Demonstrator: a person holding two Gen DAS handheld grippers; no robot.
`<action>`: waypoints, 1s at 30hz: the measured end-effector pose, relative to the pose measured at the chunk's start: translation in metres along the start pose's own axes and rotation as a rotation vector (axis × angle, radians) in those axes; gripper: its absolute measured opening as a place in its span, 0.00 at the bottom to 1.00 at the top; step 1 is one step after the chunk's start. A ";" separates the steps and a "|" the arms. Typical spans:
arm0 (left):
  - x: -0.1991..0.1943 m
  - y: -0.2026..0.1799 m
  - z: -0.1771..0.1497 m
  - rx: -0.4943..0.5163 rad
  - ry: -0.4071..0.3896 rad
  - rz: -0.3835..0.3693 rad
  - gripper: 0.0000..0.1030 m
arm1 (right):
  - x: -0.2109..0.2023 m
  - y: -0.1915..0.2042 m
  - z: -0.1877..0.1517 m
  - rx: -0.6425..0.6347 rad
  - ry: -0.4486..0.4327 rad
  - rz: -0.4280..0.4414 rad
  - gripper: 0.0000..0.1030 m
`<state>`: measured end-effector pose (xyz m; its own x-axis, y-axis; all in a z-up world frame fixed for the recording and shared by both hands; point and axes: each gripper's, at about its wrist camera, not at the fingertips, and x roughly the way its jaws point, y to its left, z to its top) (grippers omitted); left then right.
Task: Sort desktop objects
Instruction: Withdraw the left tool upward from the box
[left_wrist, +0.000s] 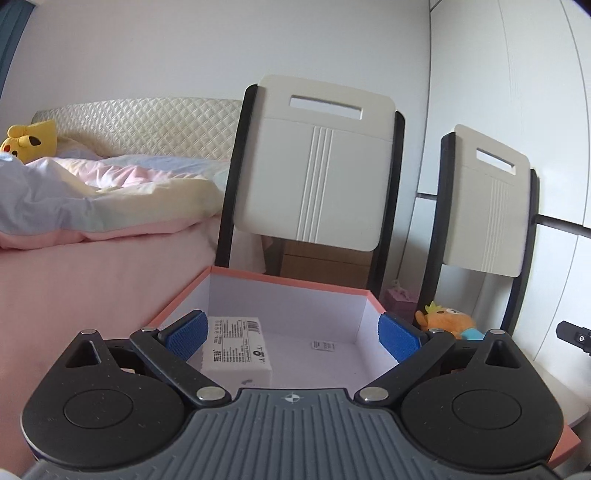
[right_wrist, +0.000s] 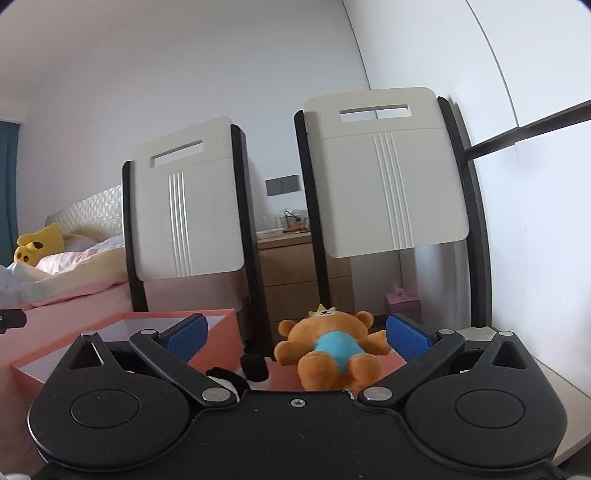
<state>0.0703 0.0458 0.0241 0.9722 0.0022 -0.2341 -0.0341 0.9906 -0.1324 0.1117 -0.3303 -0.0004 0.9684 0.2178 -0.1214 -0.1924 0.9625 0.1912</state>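
Plush bear (right_wrist: 332, 349) between wide-spread right tool (right_wrist: 297, 338) fingers, seemingly ungripped, left tool (left_wrist: 291, 332) agape, empty.

A pink-walled box (left_wrist: 325, 286) with a white inside is sitting open-topped on the desk, and a white packet (left_wrist: 236, 347) printed with black text and a barcode is lying flat on its floor, toward the left wall. Just beside the box, an orange plush bear (right_wrist: 332, 350) in a blue top is lying on its back on a pink surface, limbs spread, a small crown on its head.
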 end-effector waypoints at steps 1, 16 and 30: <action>-0.002 -0.002 0.000 0.004 -0.004 -0.001 0.97 | -0.002 0.000 0.000 0.008 -0.004 0.010 1.00; -0.011 0.012 0.001 -0.064 -0.020 0.010 0.98 | 0.000 -0.006 -0.003 0.058 0.036 -0.018 1.00; 0.000 0.007 -0.005 -0.053 0.053 0.020 0.98 | -0.009 -0.004 -0.003 0.067 0.013 0.005 1.00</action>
<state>0.0689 0.0524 0.0182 0.9576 0.0134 -0.2877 -0.0673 0.9817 -0.1780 0.1029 -0.3361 -0.0032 0.9652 0.2250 -0.1330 -0.1856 0.9484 0.2570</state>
